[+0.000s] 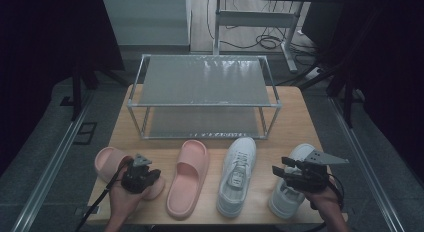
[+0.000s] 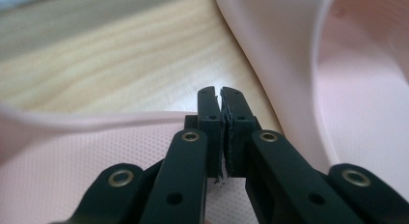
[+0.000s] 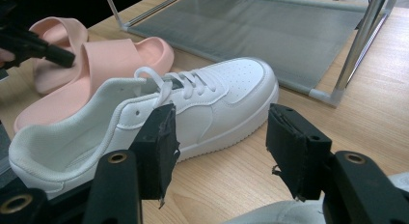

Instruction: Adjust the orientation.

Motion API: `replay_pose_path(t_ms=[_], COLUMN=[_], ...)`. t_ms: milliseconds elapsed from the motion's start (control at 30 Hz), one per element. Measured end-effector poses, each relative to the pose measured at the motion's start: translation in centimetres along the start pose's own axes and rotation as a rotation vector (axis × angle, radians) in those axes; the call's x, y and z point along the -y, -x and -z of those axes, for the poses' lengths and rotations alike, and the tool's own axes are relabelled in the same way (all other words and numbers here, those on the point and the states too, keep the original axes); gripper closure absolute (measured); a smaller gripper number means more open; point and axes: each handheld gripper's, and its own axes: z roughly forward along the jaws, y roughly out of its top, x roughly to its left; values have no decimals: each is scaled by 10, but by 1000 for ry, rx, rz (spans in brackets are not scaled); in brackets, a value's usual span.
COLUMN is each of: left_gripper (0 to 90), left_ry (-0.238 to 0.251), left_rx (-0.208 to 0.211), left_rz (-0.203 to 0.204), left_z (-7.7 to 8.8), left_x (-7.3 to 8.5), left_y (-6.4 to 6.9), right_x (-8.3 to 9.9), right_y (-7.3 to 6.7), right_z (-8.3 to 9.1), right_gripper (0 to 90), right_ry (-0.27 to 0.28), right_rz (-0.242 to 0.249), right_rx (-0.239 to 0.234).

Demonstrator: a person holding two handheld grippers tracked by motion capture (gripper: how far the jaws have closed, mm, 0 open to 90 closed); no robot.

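Two pink slippers lie at the table's front left. The left slipper (image 1: 107, 161) (image 2: 72, 156) has my left gripper (image 1: 152, 177) (image 2: 220, 96) low over its heel, jaws shut, and I see nothing between the pads. The right slipper (image 1: 189, 178) (image 2: 347, 79) (image 3: 120, 60) lies just beyond the tips. One white sneaker (image 1: 237, 176) (image 3: 202, 101) lies mid-right. Over a second white sneaker (image 1: 285, 192) (image 3: 270, 215) at the far right, my right gripper (image 1: 280, 166) (image 3: 222, 132) stands open and empty, pointing at the first sneaker.
A two-shelf metal rack (image 1: 205, 82) (image 3: 270, 35) stands at the back of the wooden table (image 1: 295, 122), both grey shelves bare. The left hand's gripper (image 3: 34, 45) shows at the far left of the right gripper view. Floor rails and cables lie beyond the table.
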Motion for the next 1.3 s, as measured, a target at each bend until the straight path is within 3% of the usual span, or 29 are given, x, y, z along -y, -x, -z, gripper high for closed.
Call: replay_pose_path(t_ms=[300,567,600,633,667,833,933,967,1000,1033,1200,1300], left_gripper=[874,867,867,867,868,870,872,874,875,875,880,883], left_ry=[15,123,158,158,186,213,198,198,180,169,138,122], left_rx=[26,-8,-28,-28,-55,-129,-169,-169,-187,-196,-212,-200], left_rz=[-20,14,47,47,80,170,216,216,242,252,290,306], left_z=[17,55,69,69,80,92,90,90,85,82,65,57], left_x=[22,26,29,29,32,40,46,46,49,50,53,52], left_y=[6,-5,-16,-16,-29,-68,-92,-92,-107,-113,-142,-156], right_x=[0,0,0,0,0,0,-1,-1,-1,-1,1,1], right_y=[0,0,0,0,0,-1,0,0,1,1,2,1], right_z=[-1,1,1,1,1,1,1,2,2,1,0,-1], right_gripper=[451,451,451,451,451,451,451,451,451,451,451,451], right_ry=[1,6,5,5,4,7,10,10,8,9,3,-1], right_rz=[0,1,0,0,-2,-2,-1,-1,0,-5,-6,-6], right_rx=[1,4,4,4,4,5,6,7,7,7,7,6])
